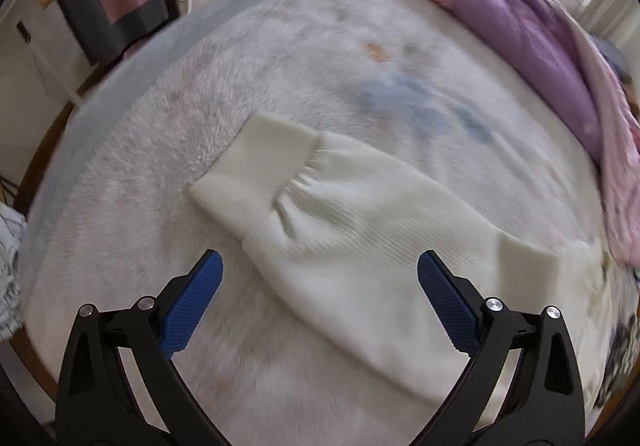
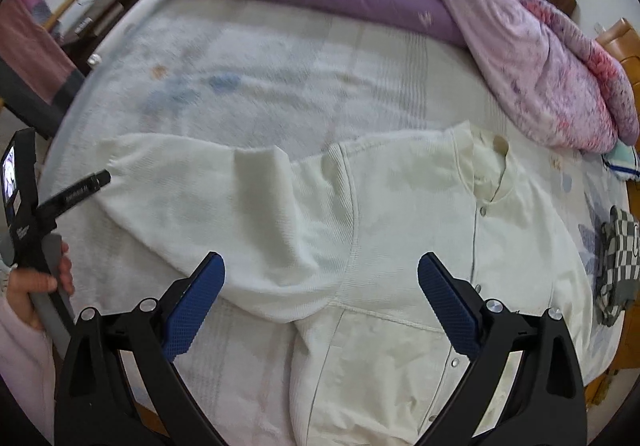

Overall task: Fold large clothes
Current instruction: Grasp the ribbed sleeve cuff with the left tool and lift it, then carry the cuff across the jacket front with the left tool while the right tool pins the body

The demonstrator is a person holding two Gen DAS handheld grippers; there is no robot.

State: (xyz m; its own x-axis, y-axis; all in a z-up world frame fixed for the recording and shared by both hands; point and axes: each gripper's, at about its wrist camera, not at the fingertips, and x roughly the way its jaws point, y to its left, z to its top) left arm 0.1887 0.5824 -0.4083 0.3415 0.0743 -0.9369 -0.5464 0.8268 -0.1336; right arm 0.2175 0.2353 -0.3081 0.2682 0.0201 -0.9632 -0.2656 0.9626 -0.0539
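While the jacket (image 2: 400, 246) lies spread buttons-up on the bed (image 2: 280, 58), I hold both claws gaping and empty: left claw (image 1: 318, 296) over the sleeve (image 1: 320, 214) at 12 o'clock, right claw (image 2: 320, 296) above the armpit, ready to fold.

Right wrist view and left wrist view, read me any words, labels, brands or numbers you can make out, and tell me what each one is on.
No text is readable in either view.
White print on the left gripper: too small and blurred to read.
Its small screen: blurred.
Cream jacket: no visible print.
Checkered cloth: a pale mark at the frame edge, unreadable.
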